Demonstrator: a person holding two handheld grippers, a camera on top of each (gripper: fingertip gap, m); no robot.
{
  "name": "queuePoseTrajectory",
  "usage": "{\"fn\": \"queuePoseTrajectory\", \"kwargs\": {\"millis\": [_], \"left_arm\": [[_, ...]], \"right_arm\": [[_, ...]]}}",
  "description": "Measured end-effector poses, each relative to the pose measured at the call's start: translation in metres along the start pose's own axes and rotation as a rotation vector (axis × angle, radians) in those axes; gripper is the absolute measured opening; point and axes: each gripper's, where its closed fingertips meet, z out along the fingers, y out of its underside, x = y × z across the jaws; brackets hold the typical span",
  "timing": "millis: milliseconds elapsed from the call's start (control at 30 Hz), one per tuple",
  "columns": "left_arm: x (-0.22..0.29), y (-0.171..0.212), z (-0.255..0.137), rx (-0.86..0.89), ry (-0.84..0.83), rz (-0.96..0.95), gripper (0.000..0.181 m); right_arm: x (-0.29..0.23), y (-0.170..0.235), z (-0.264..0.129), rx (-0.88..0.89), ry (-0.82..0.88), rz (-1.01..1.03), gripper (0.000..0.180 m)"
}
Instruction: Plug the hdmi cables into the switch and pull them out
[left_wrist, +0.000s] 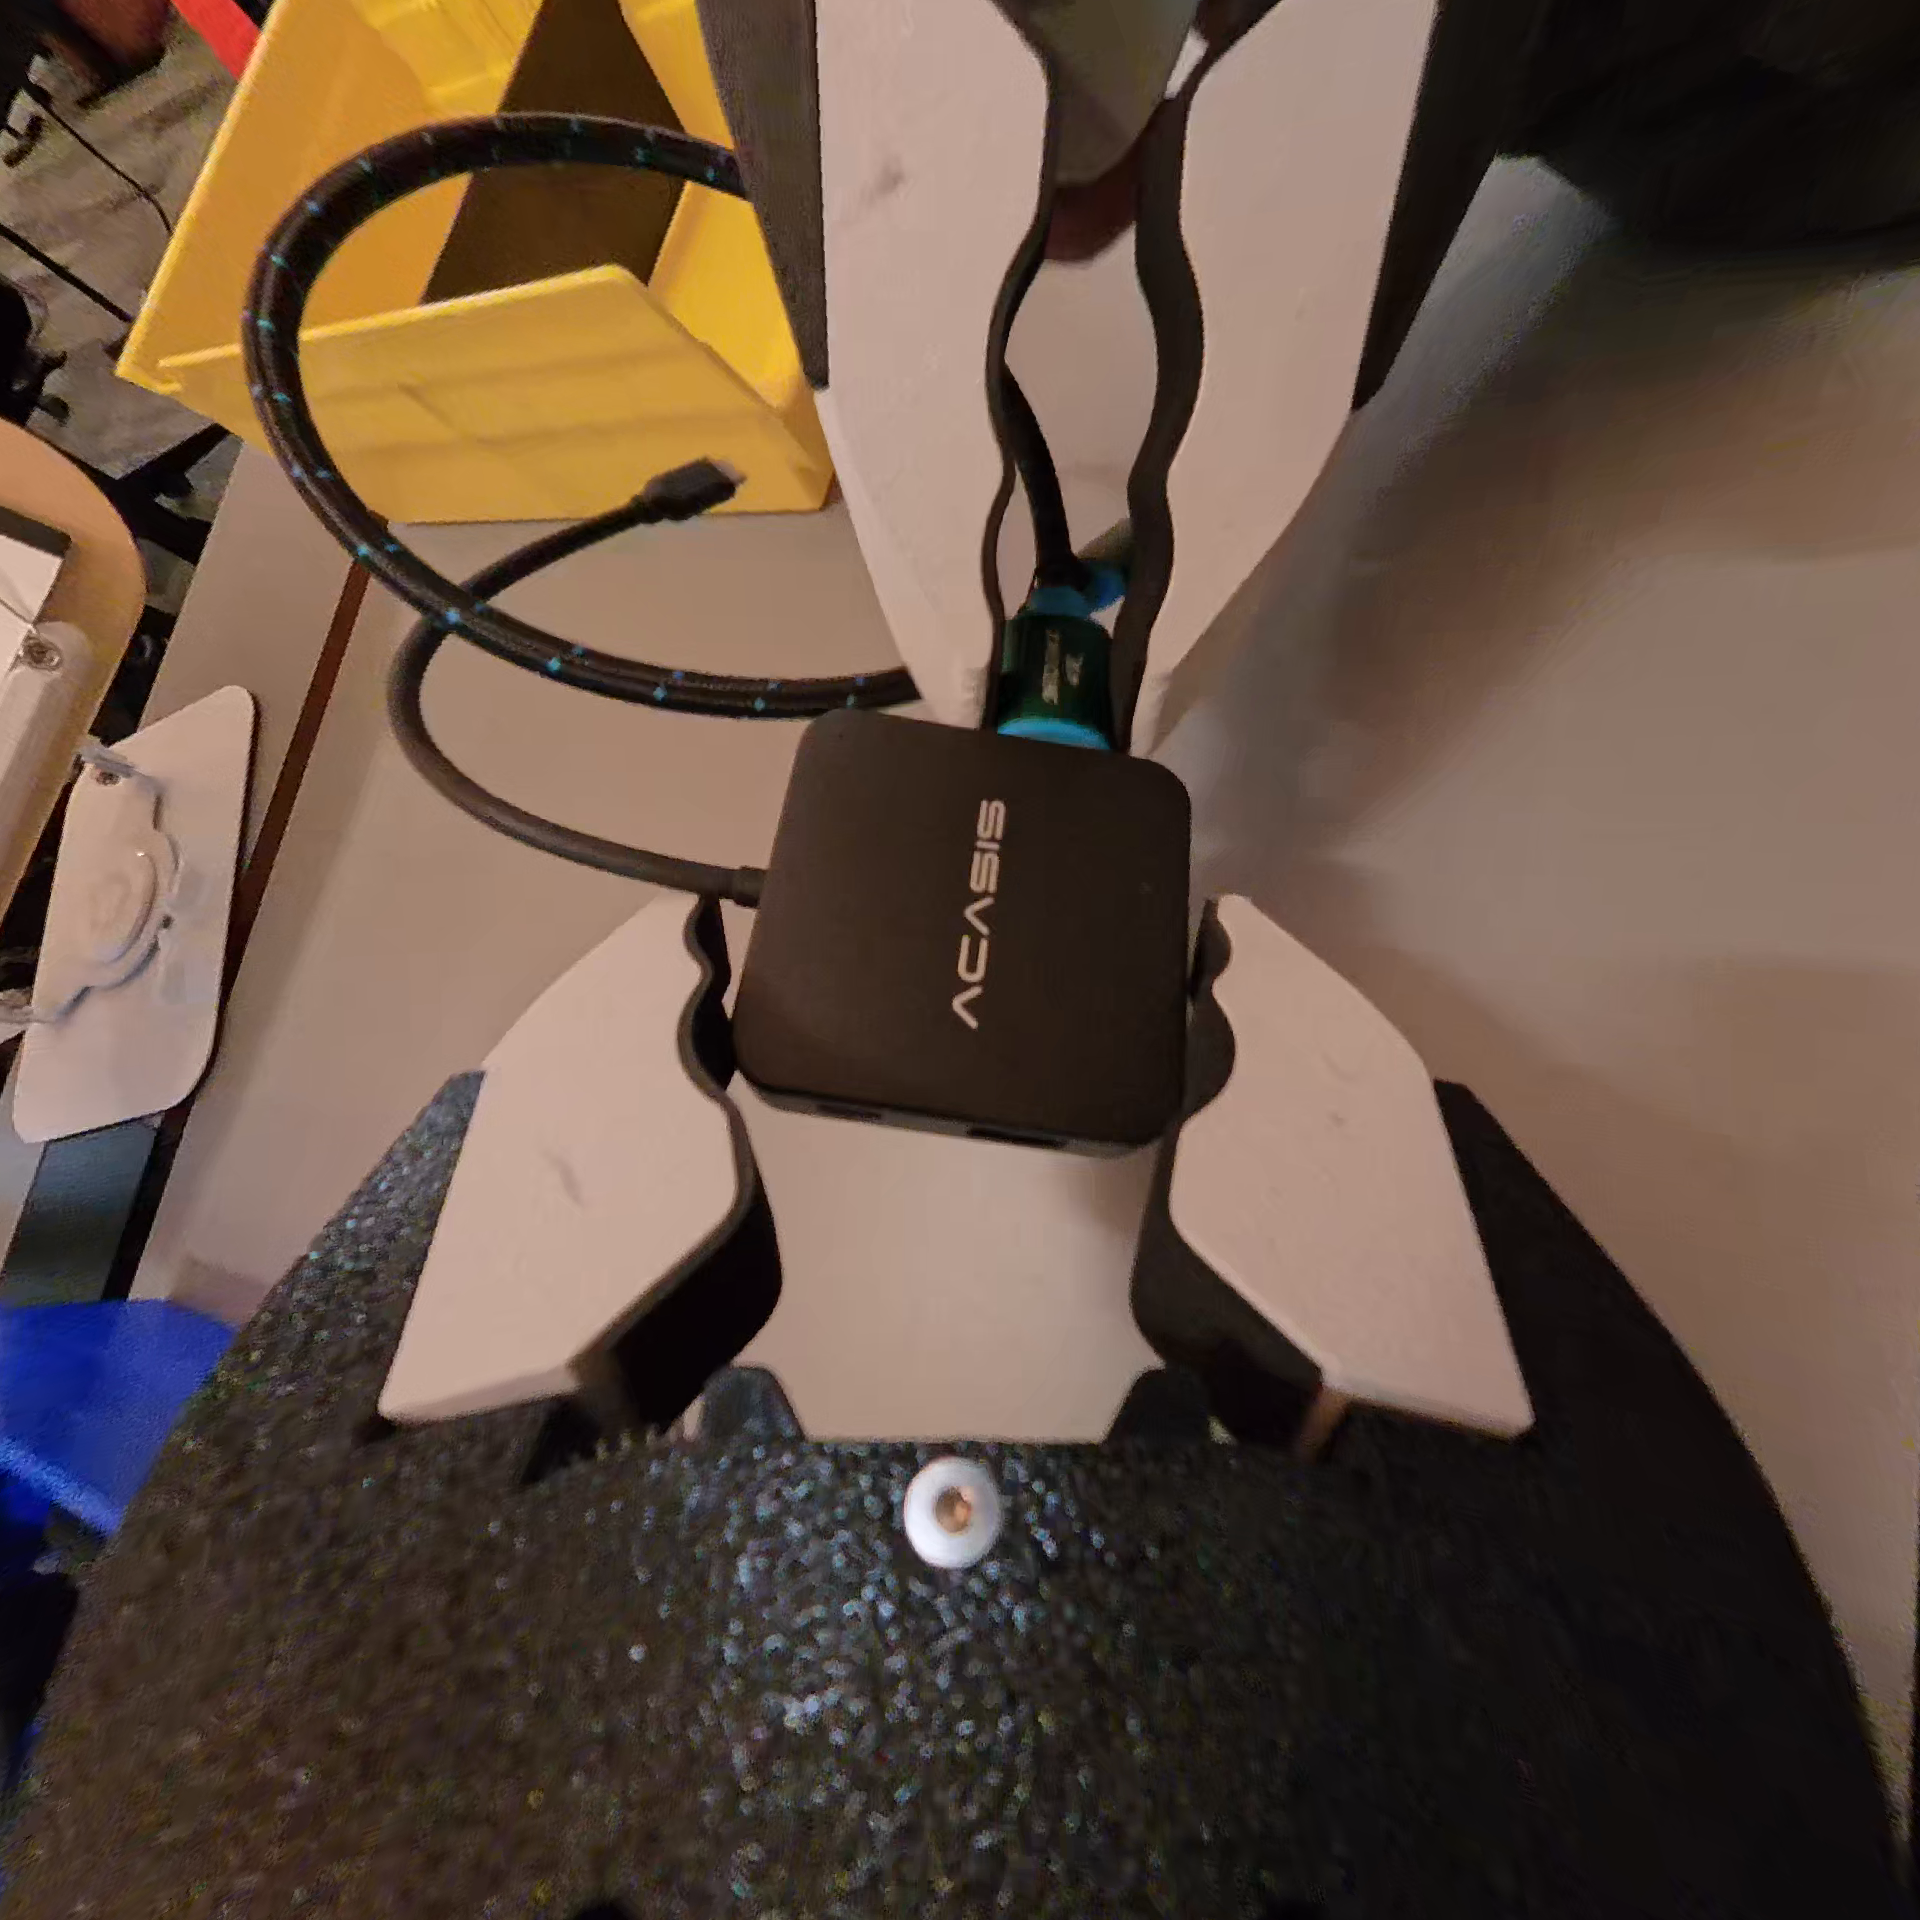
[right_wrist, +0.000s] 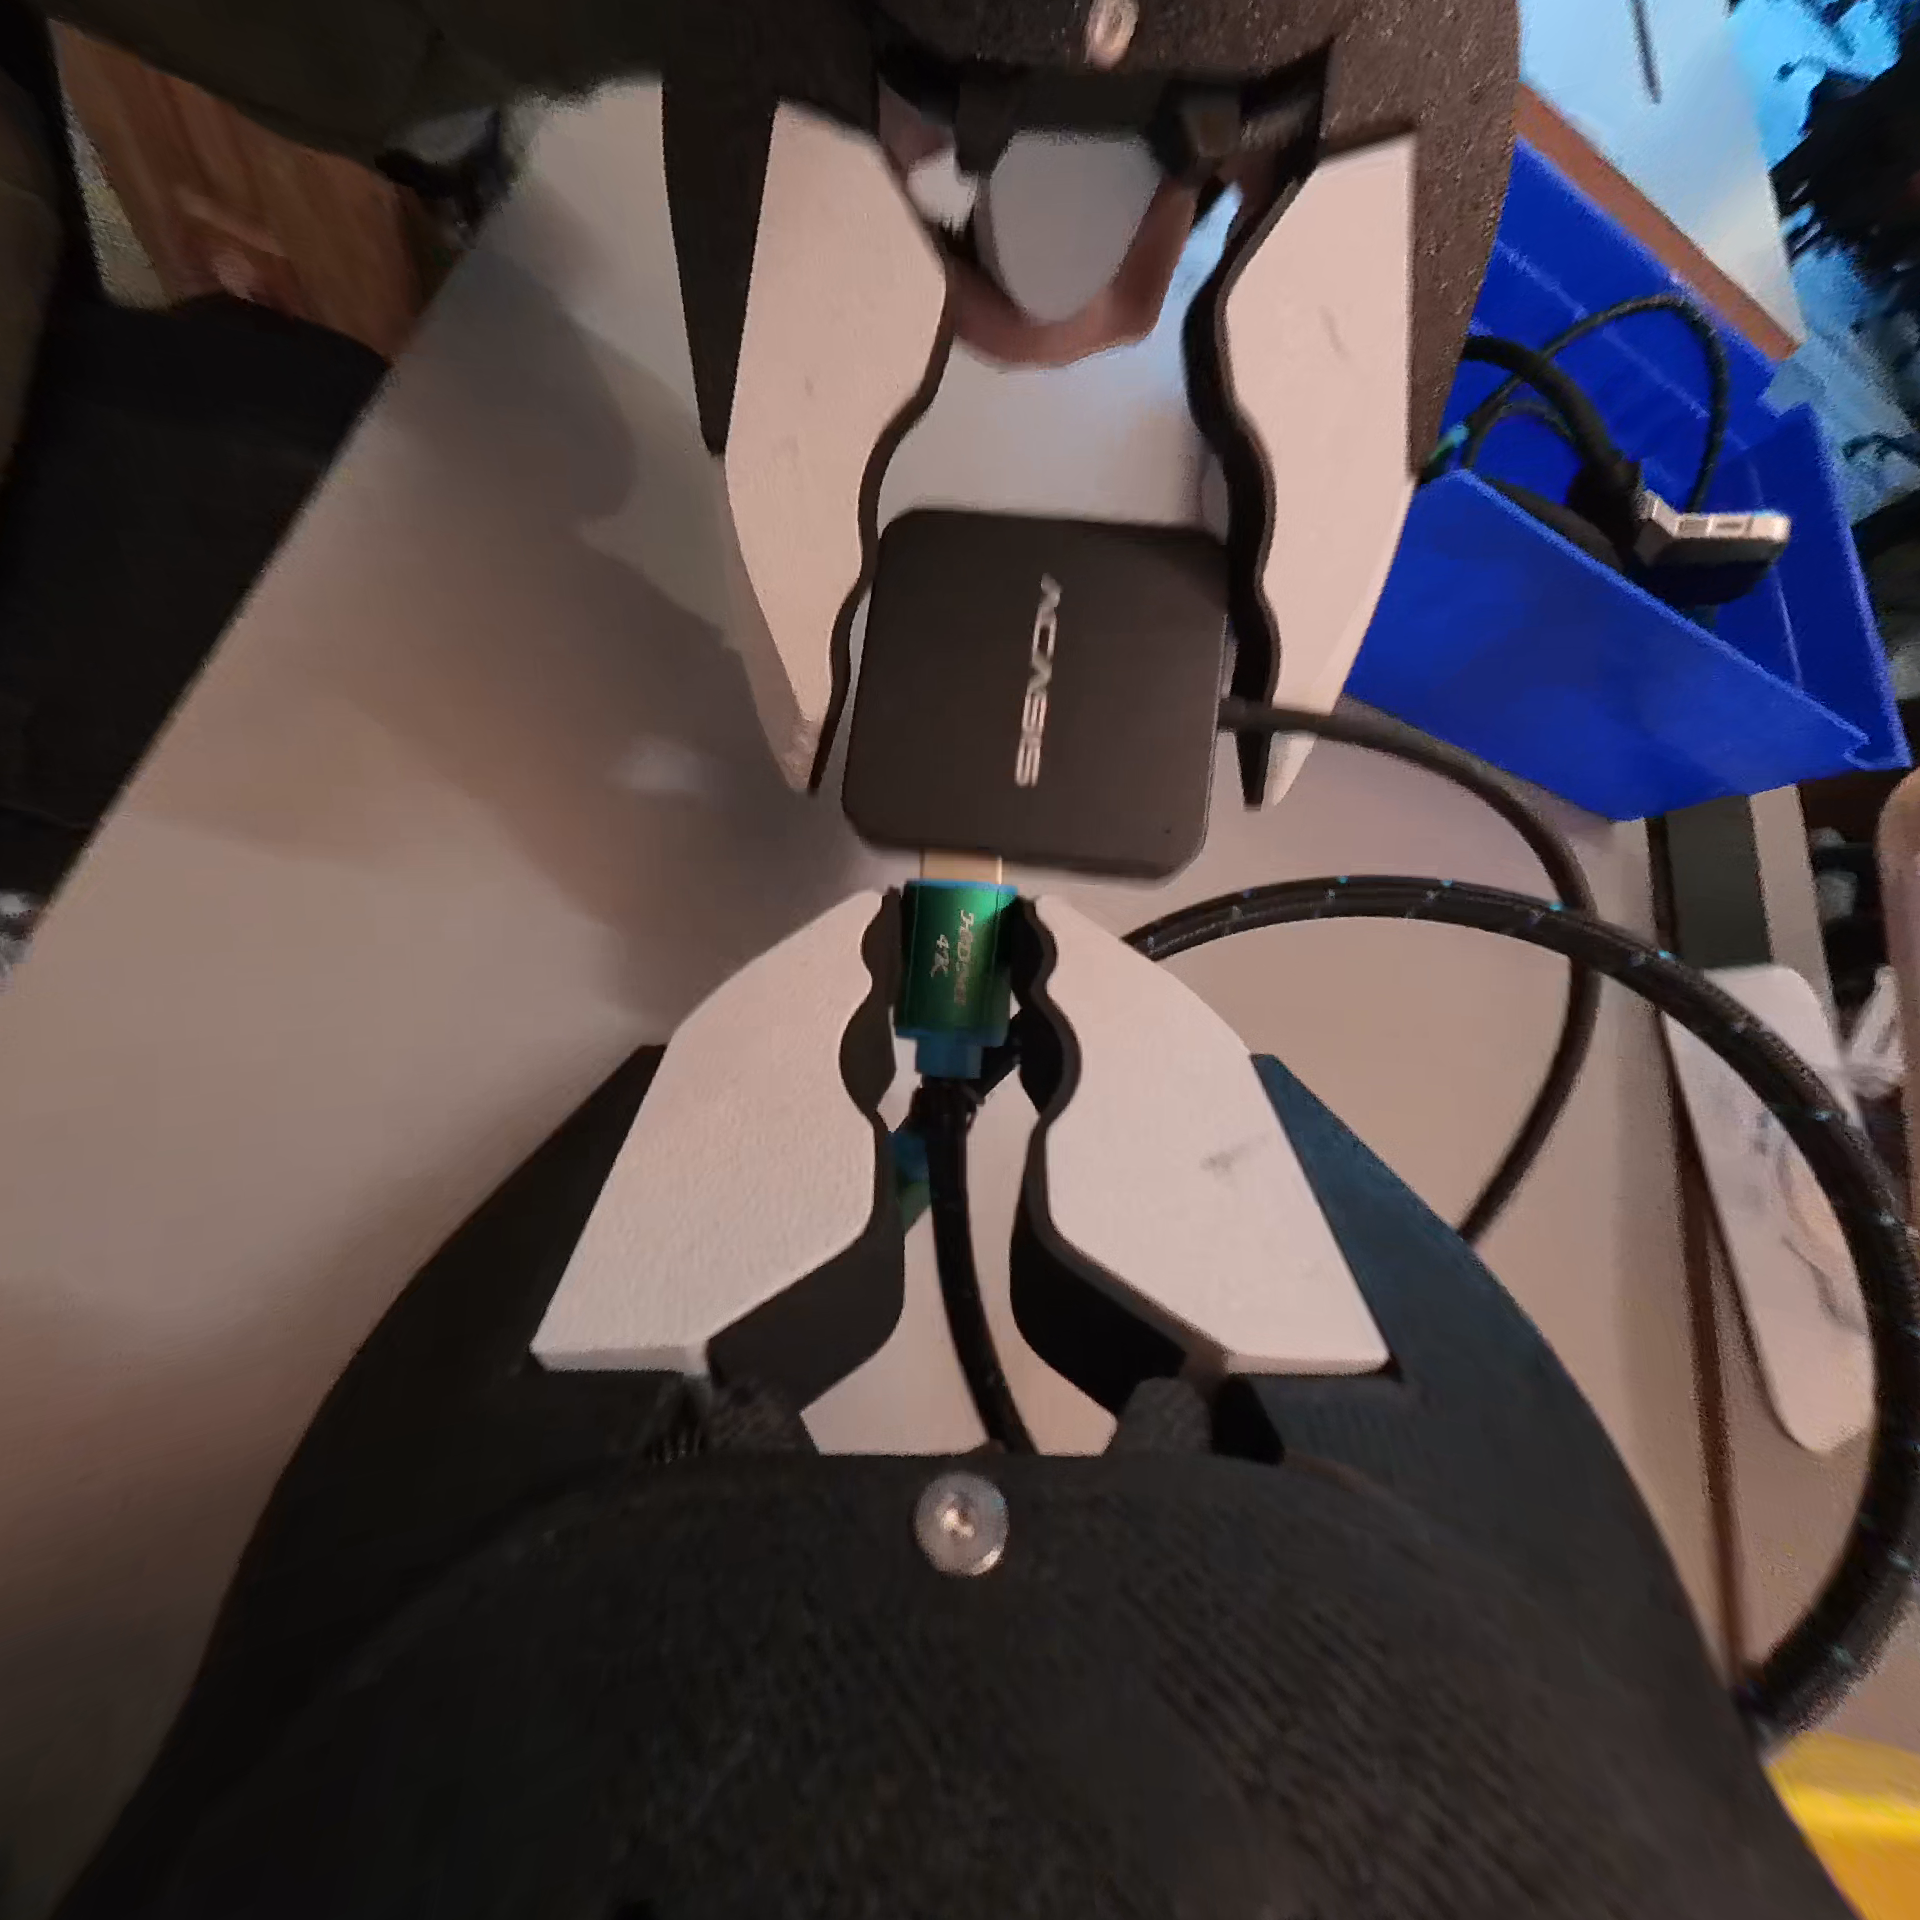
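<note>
White table (left_wrist: 1558, 727), black square switch (left_wrist: 966, 925), green plug (right_wrist: 948, 977)

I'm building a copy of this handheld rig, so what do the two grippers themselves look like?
The left gripper and right gripper look alike: a black, grainy, speckled body, a silver screw at its centre, and two flat white fingers with wavy black inner pads. No cables run along either, and no sleeve or clothing shows.

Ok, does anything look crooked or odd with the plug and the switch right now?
Nothing looks damaged. The green metal HDMI plug, clamped in the right hand-held gripper, lines up straight with the square black switch, which the left hand-held gripper holds. Only its gold tip shows bare metal, so it is not fully seated.
</note>
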Motion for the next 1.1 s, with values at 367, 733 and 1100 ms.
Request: {"fn": "queuePoseTrajectory", "kwargs": {"millis": [367, 733, 1100], "left_arm": [[-0.027, 0.023, -0.098, 0.11, -0.226, -0.152, 0.085], [-0.009, 0.018, -0.061, 0.15, -0.153, -0.186, 0.085], [-0.015, -0.007, -0.04, 0.213, -0.127, -0.202, 0.085]], "right_arm": [[0.117, 0.049, -0.147, 0.237, 0.725, 0.297, 0.02], [0.143, 0.171, -0.146, 0.267, 0.937, 0.854, 0.043], [0.061, -0.012, -0.072, 0.511, 0.202, 0.358, 0.063]]}}
